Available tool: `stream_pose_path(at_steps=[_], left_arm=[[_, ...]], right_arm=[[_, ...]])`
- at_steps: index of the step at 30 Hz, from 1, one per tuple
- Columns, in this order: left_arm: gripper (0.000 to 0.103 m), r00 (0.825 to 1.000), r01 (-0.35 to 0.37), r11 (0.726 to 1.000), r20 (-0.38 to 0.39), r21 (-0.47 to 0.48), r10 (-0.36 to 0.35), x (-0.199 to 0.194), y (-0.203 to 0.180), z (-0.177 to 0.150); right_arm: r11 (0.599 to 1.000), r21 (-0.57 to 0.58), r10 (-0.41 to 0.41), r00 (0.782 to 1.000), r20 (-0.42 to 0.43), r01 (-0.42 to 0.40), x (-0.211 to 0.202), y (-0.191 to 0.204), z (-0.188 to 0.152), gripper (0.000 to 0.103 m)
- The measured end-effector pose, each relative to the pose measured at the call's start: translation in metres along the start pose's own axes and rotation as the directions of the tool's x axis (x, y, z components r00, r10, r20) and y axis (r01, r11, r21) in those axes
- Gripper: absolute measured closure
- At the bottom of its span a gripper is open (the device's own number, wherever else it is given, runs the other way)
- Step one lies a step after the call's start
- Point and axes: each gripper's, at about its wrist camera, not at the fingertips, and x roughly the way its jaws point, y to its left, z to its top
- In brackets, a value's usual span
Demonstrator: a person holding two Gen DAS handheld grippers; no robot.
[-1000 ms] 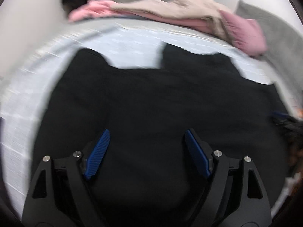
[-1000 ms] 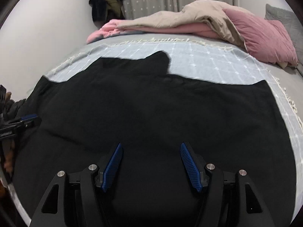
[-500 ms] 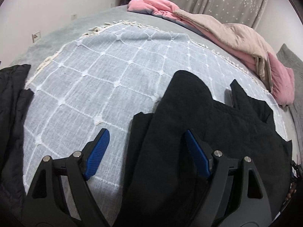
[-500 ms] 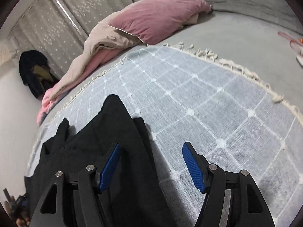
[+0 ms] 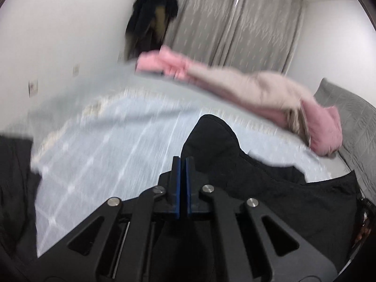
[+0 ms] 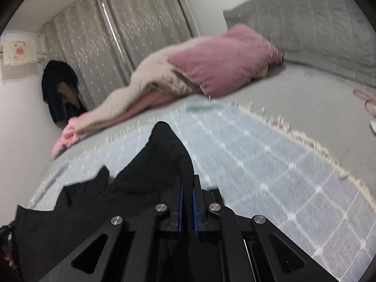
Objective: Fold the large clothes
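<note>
A large black garment [image 5: 270, 188] lies on a light blue checked blanket [image 5: 112, 145] on the bed. In the left wrist view my left gripper [image 5: 182, 162] has its blue-padded jaws closed on the garment's left edge, with a sleeve [image 5: 211, 136] reaching forward beyond the tips. In the right wrist view my right gripper [image 6: 187, 181] has its jaws closed on the garment [image 6: 117, 199] at its right edge, with its other sleeve [image 6: 166, 145] pointing away. The cloth under both grippers is hidden by the gripper bodies.
A pink and beige duvet [image 6: 145, 89] and a pink pillow [image 6: 223, 65] lie across the far side of the bed. A grey headboard cushion [image 6: 317, 23] stands at the right. Dark clothes [image 5: 150, 23] hang by the curtains. More dark cloth [image 5: 11, 176] lies at the left edge.
Both grippers went from open above the garment's sides to closed on its edges. The views tilted up and are blurred with motion.
</note>
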Motion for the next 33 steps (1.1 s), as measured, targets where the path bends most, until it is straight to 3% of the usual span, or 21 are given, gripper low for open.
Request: stream_pose_path(at_steps=[3, 6, 9, 10, 11, 12, 13, 14, 16, 18, 20, 22, 26, 28, 30, 33], left_arm=[[0.098, 0.997, -0.028, 0.999, 0.074, 0.035, 0.025, 0.006, -0.012, 0.018], [0.098, 0.997, -0.068, 0.997, 0.047, 0.04, 0.066, 0.045, -0.01, 0.02], [0.103, 0.985, -0.163, 0.984, -0.044, 0.075, 0.167, 0.1, -0.002, -0.002], [0.103, 0.971, -0.214, 0.973, -0.091, 0.084, 0.222, 0.119, 0.004, -0.013], [0.103, 0.958, -0.226, 0.972, -0.169, 0.058, 0.233, 0.136, 0.013, -0.021], [0.103, 0.934, -0.242, 0.97, -0.266, 0.015, 0.237, 0.153, 0.025, -0.027], [0.103, 0.914, -0.269, 0.963, -0.321, -0.024, 0.247, 0.161, 0.037, -0.029], [0.103, 0.907, -0.275, 0.959, -0.349, -0.07, 0.234, 0.163, 0.047, -0.029], [0.103, 0.917, -0.251, 0.957, -0.351, -0.142, 0.188, 0.159, 0.06, -0.029], [0.101, 0.917, -0.257, 0.954, -0.349, -0.153, 0.191, 0.155, 0.062, -0.027], [0.088, 0.915, -0.279, 0.953, -0.335, -0.118, 0.227, 0.148, 0.053, -0.021], [0.067, 0.922, -0.282, 0.957, -0.295, -0.063, 0.252, 0.134, 0.033, -0.014], [0.048, 0.95, -0.204, 0.978, -0.235, 0.034, 0.206, 0.103, -0.015, -0.001], [0.028, 0.96, -0.15, 0.986, -0.228, 0.07, 0.162, 0.084, -0.038, -0.003], [0.025, 0.963, -0.101, 0.99, -0.242, 0.099, 0.122, 0.068, -0.055, -0.011], [0.021, 0.952, -0.052, 0.99, -0.295, 0.129, 0.088, 0.05, -0.071, -0.027]], right_arm=[[0.998, -0.047, -0.032, 0.997, 0.077, 0.036, 0.007, 0.021, 0.016, 0.098], [0.995, -0.069, -0.063, 0.996, 0.069, 0.067, 0.036, 0.027, 0.022, 0.098], [0.991, -0.087, -0.101, 0.994, -0.036, 0.098, 0.09, 0.023, 0.01, 0.098], [0.992, -0.082, -0.106, 0.991, -0.082, 0.099, 0.105, 0.02, 0.004, 0.097], [0.993, -0.055, -0.109, 0.982, -0.156, 0.102, 0.125, 0.012, -0.004, 0.097], [0.994, -0.027, -0.106, 0.974, -0.201, 0.102, 0.135, 0.006, -0.007, 0.096], [0.994, 0.011, -0.102, 0.958, -0.266, 0.109, 0.148, -0.003, -0.009, 0.094], [0.991, 0.062, -0.094, 0.945, -0.312, 0.119, 0.156, -0.014, -0.009, 0.093], [0.98, 0.149, -0.076, 0.937, -0.34, 0.134, 0.161, -0.032, -0.012, 0.078], [0.969, 0.212, -0.042, 0.935, -0.353, 0.124, 0.162, -0.043, -0.013, 0.072], [0.968, 0.2, -0.073, 0.934, -0.35, 0.151, 0.153, -0.041, -0.009, 0.065], [0.972, 0.143, -0.128, 0.934, -0.335, 0.184, 0.142, -0.03, -0.004, 0.059], [0.987, -0.016, -0.159, 0.948, -0.277, 0.161, 0.104, 0.008, 0.007, 0.051], [0.986, -0.08, -0.161, 0.958, -0.235, 0.146, 0.085, 0.027, 0.008, 0.04], [0.982, -0.142, -0.151, 0.967, -0.204, 0.123, 0.062, 0.049, 0.003, 0.036], [0.977, -0.19, -0.129, 0.971, -0.199, 0.091, 0.042, 0.07, -0.004, 0.033]])
